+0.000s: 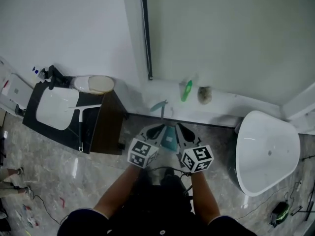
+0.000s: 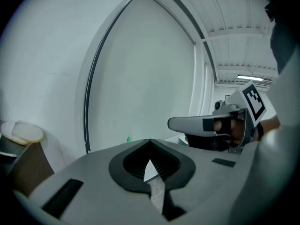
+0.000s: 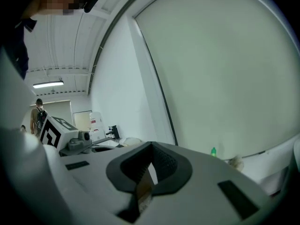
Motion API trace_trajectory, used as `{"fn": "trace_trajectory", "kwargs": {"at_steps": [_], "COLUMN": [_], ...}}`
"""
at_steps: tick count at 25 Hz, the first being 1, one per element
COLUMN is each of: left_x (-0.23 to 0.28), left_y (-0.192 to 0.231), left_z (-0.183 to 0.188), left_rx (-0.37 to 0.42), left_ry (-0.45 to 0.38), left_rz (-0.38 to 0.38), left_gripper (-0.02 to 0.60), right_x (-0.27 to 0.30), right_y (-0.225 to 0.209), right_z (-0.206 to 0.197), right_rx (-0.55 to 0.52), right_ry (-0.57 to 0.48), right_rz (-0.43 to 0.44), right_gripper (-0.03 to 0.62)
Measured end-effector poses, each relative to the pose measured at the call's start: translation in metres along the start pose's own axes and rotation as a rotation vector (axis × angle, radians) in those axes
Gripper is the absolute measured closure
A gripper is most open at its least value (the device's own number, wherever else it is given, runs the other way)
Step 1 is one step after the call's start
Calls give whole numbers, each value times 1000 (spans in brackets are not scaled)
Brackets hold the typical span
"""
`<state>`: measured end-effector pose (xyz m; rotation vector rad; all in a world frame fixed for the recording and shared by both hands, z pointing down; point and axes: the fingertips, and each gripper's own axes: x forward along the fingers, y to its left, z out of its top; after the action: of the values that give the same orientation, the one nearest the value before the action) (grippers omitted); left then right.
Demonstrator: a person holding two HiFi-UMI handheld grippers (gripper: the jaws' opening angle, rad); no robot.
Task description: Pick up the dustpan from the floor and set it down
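Observation:
In the head view a teal dustpan (image 1: 169, 139) stands on the floor by the wall ledge, its thin handle (image 1: 162, 113) rising toward the wall. My left gripper (image 1: 153, 131) and right gripper (image 1: 184, 132) hover side by side just in front of it, one on each side. Neither touches it. In the left gripper view the left gripper (image 2: 150, 140) has its jaws together, with nothing between them. The right gripper (image 3: 151, 144) looks the same in its own view, tips together and empty. Both point at the pale wall.
A dark cabinet (image 1: 106, 132) with a white sink (image 1: 56, 107) and a squeegee (image 1: 81, 127) stands at left. A white toilet bowl (image 1: 268, 151) is at right. On the ledge are a green bottle (image 1: 187, 90) and a brown scrubber (image 1: 204, 95). Cables lie on the floor.

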<state>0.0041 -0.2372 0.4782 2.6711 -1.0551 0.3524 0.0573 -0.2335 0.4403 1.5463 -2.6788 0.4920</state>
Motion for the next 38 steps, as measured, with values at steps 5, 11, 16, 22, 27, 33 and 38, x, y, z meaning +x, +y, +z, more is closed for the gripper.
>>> {"fn": "trace_trajectory", "kwargs": {"at_steps": [5,11,16,22,27,33,38], "left_x": [-37,-65,-81,-91,-91,-88,-87], "left_y": [-4,-8,-10,-10,-6,-5,-4], "left_z": [43,70,87,98,102,104,107], "left_rx": [10,26,34,26,22,22,20], "left_ry": [-58,-121,-145,-166,-173,-173,-168], "left_rz": [-25,-36,-20,-14,-14,-21,-29], "left_gripper": [568,567,566,566,566,566,566], "right_x": [-5,-14,-22,-25,-25,-22,-19], "right_y": [40,69,84,90,89,86,84], "right_z": [32,54,71,82,88,93,95], "right_rx": [-56,-103,-123,-132,-144,-151,-158], "right_ry": [-70,-118,-151,-157,-166,-164,-167], "right_rz": [19,47,74,93,93,90,84], "right_gripper": [588,588,588,588,588,588,588]}}
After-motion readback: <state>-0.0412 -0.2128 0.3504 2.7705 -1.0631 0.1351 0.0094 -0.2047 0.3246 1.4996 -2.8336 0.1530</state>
